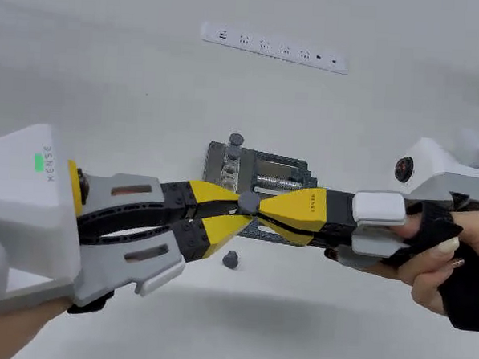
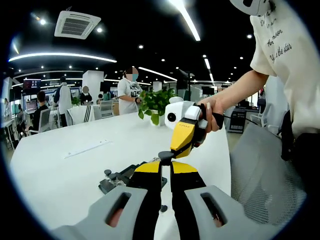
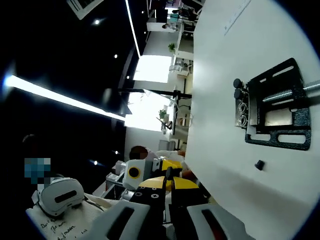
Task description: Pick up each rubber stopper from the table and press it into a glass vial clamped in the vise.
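Left gripper (image 1: 241,209) nearest, jaws pinched onto rubber stopper (image 1: 249,202), held above vise (image 1: 292,168) near edge. Right gripper (image 1: 259,211) tips meet same stopper; grip unclear. Loose stopper (image 1: 230,260) on table (image 1: 337,313) just before vise. Power strip (image 1: 274,47) beyond vise.

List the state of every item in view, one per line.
Held stopper: pinched where both grippers' tips meet, above the vise.
Left hand-held gripper: shut on it.
Right hand-held gripper: touching it; grip unclear.
Loose stopper: lying on the table.
Stoppered vials: two, clamped in the vise.
Open vials: two, clamped alongside.
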`<action>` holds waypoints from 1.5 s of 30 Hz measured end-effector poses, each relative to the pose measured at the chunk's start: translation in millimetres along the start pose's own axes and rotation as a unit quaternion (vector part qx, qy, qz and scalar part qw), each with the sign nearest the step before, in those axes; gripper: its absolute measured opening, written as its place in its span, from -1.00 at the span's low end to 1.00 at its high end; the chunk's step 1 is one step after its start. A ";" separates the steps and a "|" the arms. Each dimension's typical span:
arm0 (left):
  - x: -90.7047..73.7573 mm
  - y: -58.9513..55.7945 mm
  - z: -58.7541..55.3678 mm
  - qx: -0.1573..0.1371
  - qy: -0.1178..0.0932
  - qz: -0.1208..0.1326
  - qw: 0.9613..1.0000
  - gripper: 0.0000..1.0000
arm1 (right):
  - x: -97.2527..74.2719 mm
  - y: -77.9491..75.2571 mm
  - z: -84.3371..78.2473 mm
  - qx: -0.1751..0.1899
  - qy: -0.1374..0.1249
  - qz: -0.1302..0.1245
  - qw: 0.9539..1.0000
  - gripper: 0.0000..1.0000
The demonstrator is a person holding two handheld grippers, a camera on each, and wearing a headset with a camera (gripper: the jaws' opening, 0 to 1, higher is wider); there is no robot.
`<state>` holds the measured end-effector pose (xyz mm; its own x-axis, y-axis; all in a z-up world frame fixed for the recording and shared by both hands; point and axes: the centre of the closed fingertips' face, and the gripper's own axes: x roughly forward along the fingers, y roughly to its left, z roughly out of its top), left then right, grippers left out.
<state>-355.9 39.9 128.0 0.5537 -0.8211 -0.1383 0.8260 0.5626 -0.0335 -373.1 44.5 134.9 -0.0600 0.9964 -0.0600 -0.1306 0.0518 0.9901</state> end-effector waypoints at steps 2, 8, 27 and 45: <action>1.8 2.8 -6.2 0.005 0.014 0.005 1.000 -0.96 | -1.6 -1.7 2.4 -0.023 0.000 -0.008 1.000 -0.94; 7.8 4.8 -12.1 -0.001 0.026 0.007 1.000 -0.96 | -4.9 -7.9 3.7 -0.101 0.030 -0.049 0.993 -0.78; 1.2 5.5 -19.0 0.003 0.025 0.013 1.000 -0.96 | -8.3 -6.2 8.0 -0.114 0.036 -0.059 0.991 -0.79; 5.7 -1.0 -27.3 0.008 0.055 0.004 0.998 -0.96 | -8.9 -12.4 15.6 -0.559 0.230 -0.195 0.773 -0.64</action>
<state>-356.5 37.3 100.2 0.5467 -0.8002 -0.2466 0.8231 0.5676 -0.0170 -355.5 36.1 125.2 -0.1124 0.7777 -0.6185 -0.9849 -0.0050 0.1728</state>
